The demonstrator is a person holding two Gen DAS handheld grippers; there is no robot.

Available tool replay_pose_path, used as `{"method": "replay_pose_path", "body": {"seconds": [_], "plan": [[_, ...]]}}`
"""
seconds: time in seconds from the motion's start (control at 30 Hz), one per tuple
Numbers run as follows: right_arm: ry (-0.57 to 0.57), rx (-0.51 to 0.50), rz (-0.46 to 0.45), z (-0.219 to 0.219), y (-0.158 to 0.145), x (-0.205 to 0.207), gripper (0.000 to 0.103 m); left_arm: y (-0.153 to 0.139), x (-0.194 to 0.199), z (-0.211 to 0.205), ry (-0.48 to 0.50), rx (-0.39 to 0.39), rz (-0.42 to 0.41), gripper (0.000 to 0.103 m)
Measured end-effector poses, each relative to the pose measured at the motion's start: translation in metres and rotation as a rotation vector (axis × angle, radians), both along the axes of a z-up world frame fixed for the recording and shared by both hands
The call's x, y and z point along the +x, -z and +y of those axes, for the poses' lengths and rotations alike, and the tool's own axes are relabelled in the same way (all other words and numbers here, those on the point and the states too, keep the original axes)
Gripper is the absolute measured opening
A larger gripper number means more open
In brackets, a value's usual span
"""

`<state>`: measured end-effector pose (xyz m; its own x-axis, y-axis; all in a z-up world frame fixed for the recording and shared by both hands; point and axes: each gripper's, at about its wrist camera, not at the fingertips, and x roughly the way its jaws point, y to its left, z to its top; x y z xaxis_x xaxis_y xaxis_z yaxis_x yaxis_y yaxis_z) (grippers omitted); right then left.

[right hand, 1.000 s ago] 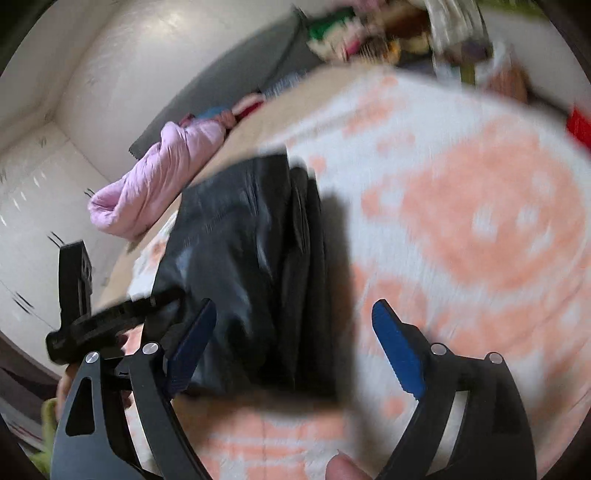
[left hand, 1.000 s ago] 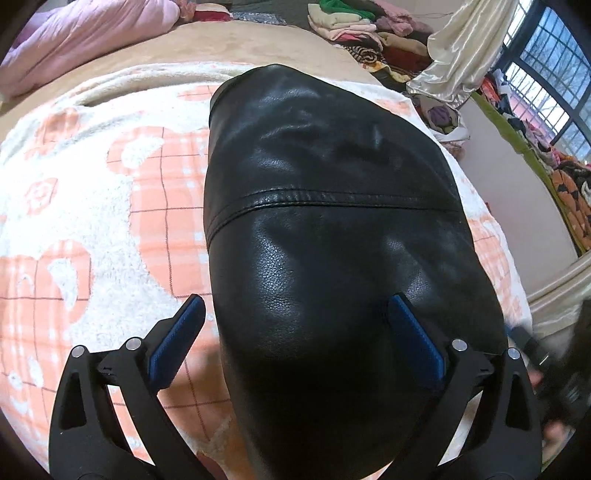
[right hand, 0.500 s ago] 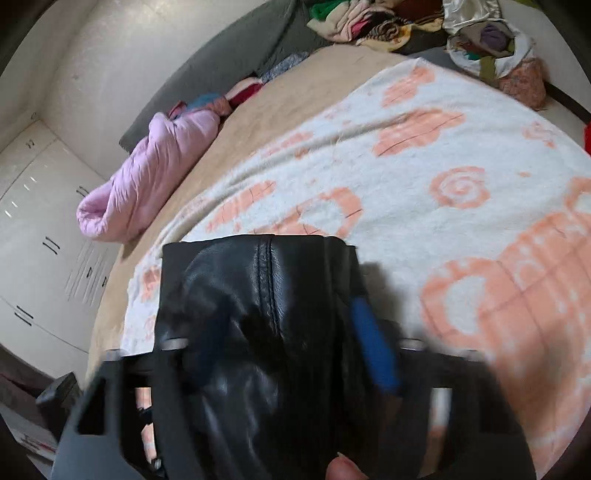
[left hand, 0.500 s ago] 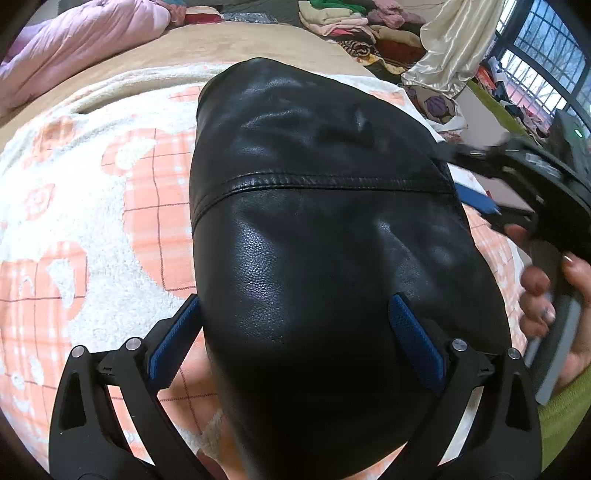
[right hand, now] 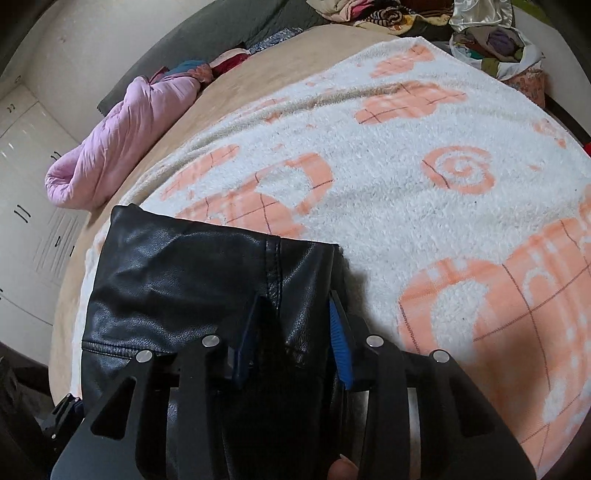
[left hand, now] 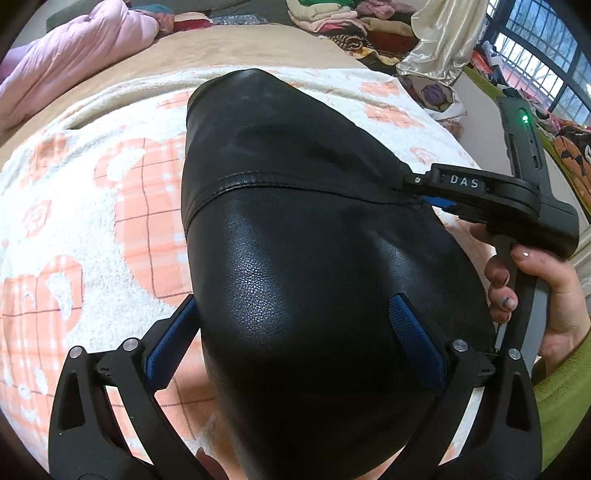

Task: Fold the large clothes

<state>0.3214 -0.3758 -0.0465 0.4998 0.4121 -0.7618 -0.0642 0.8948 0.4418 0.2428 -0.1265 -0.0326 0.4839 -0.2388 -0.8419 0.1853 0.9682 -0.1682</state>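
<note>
My left gripper straddles the black jacket, jaws wide; my right gripper, marked "DAS", is closing on its edge at 3 o'clock. The jacket lies on an orange-white blanket; clothes pile at 12

Both wrist views look steeply down from close above the black leather jacket on the blanket, from different sides, sharing jacket, blanket and pink quilt
</note>
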Motion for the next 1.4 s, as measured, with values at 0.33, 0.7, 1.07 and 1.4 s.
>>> {"method": "replay_pose_path", "body": {"seconds": [0.33,0.7,1.07,1.4], "plan": [[0.040,0.049,-0.045,-0.015,-0.011,-0.033,0.048,0.000,-0.001,0.005,-0.006,-0.022,0.011,0.094],[0.049,0.023,-0.149,-0.021,-0.036,-0.101,0.079,-0.005,-0.011,0.020,-0.037,-0.078,0.010,0.093],[0.061,-0.007,-0.273,-0.028,-0.070,-0.168,0.097,-0.036,-0.044,0.030,-0.046,-0.084,-0.067,0.094],[0.002,-0.076,-0.399,-0.009,-0.080,-0.235,0.099,-0.048,-0.097,0.043,-0.069,-0.056,-0.160,0.094]]}}
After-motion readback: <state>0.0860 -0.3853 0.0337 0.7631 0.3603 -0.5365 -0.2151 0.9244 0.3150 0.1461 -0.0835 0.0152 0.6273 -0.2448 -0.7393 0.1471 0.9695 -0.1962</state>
